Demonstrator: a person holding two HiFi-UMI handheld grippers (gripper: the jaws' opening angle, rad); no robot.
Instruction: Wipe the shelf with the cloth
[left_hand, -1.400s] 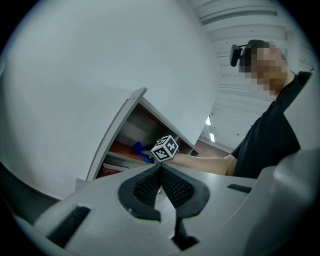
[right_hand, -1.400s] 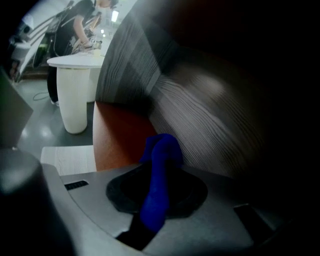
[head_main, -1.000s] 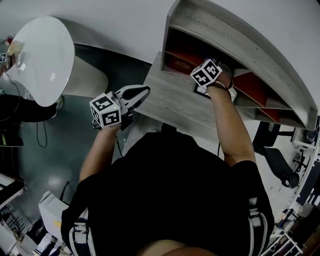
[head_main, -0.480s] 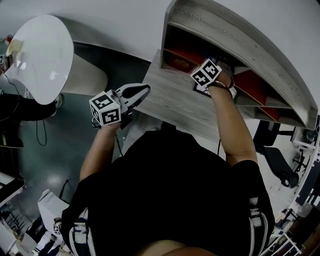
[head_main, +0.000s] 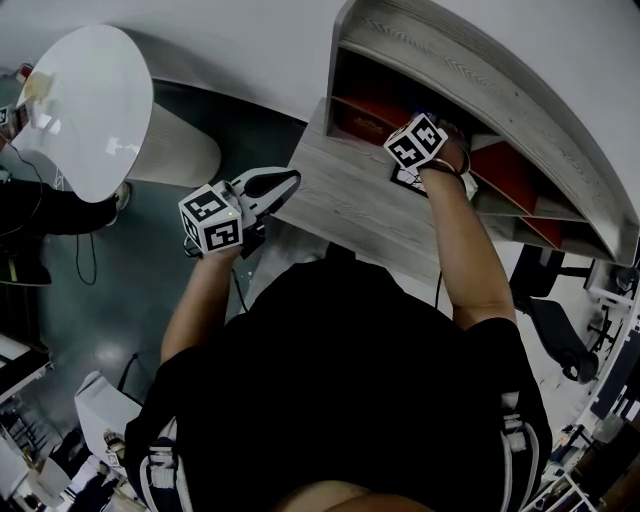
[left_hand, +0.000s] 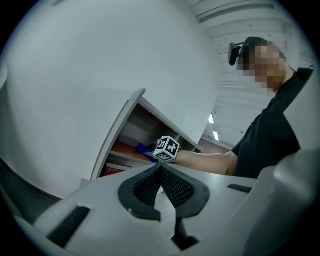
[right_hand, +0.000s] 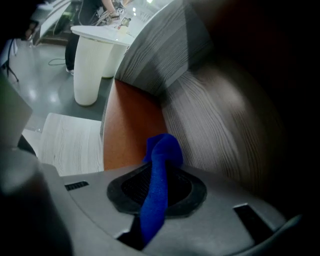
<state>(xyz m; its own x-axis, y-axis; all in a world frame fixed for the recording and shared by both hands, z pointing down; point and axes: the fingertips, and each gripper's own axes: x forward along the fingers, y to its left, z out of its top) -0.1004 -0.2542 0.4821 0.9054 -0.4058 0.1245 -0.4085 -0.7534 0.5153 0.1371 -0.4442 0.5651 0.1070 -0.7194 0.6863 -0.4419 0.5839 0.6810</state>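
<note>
A grey wooden shelf unit (head_main: 480, 70) with an orange-red floor (right_hand: 131, 130) stands on the desk. My right gripper (right_hand: 159, 172) reaches into a left compartment and is shut on a blue cloth (right_hand: 160, 150), whose end sticks out past the jaws toward the corner where the floor meets the grey back wall (right_hand: 215, 130). In the head view only its marker cube (head_main: 415, 143) shows at the shelf opening. The left gripper view shows the cloth (left_hand: 142, 149) beside that cube. My left gripper (head_main: 285, 183) hangs off the desk's left edge, shut and empty, pads together (left_hand: 150, 185).
The grey desk top (head_main: 350, 210) runs in front of the shelf. A white round table (head_main: 85, 110) on a white pedestal (right_hand: 90, 65) stands to the left over a dark floor. More red compartments (head_main: 510, 175) lie to the right. Black equipment (head_main: 555, 330) sits at far right.
The right gripper's cube has edged slightly to the right along the shelf opening. The left gripper has stayed where it was.
</note>
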